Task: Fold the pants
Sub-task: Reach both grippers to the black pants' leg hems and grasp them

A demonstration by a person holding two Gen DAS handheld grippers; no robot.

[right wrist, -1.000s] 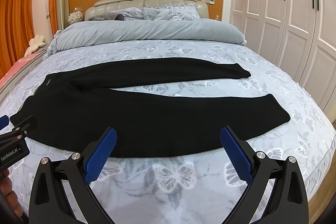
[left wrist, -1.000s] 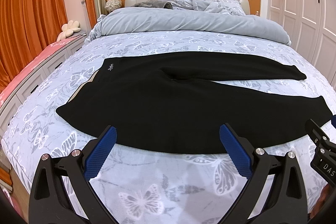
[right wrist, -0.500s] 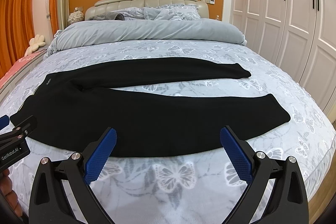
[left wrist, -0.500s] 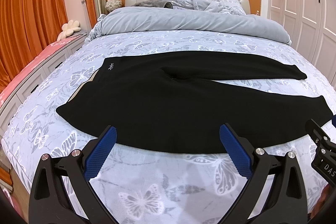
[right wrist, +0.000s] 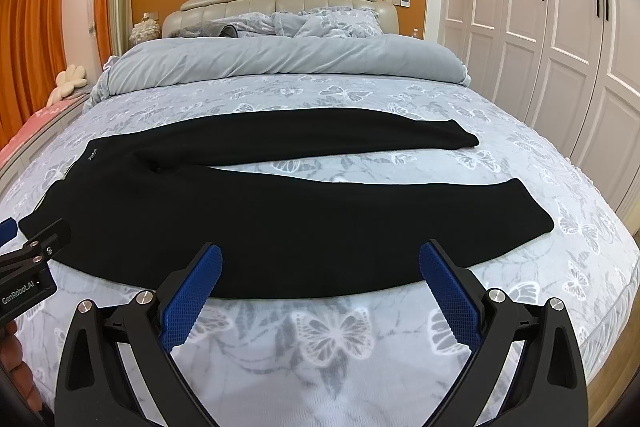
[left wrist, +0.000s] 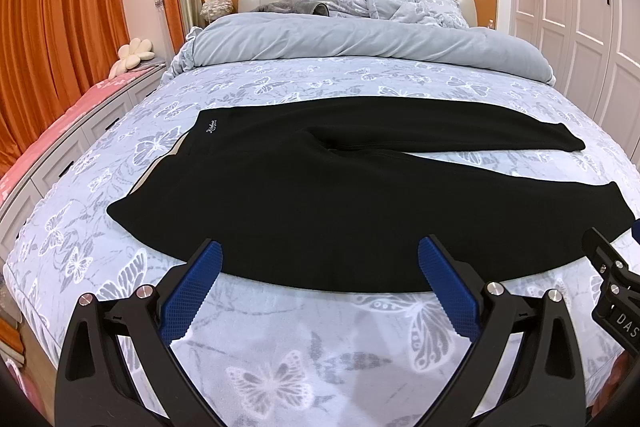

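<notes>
A: So, where do the pants sit from your end?

B: The black knit pants (left wrist: 320,195) lie flat across the grey butterfly-print bedspread (left wrist: 304,359), waistband toward my left side, both legs running out to the right. The legs are spread in a narrow V, so I judge no fold has been made yet.

A: And the tools?

B: I have the left gripper (left wrist: 318,285) low over the near hem of the seat area, blue pads wide apart, nothing between them. The right gripper (right wrist: 320,285) is the same, spread wide and empty, poised just short of the near leg's edge. Each shows at the margin of the other's view, so they sit side by side along the near edge.

A: Why there?

B: I think it suits bringing the near leg (right wrist: 360,227) over onto the far leg (right wrist: 320,139): one grip nearer the waist, one further down the leg, so the cloth lifts evenly instead of sagging in the middle.

A: Any worry?

B: The knit looks soft and thick; a pinch may gather both layers. The rolled pale-blue duvet (right wrist: 280,63) is well clear beyond.
</notes>
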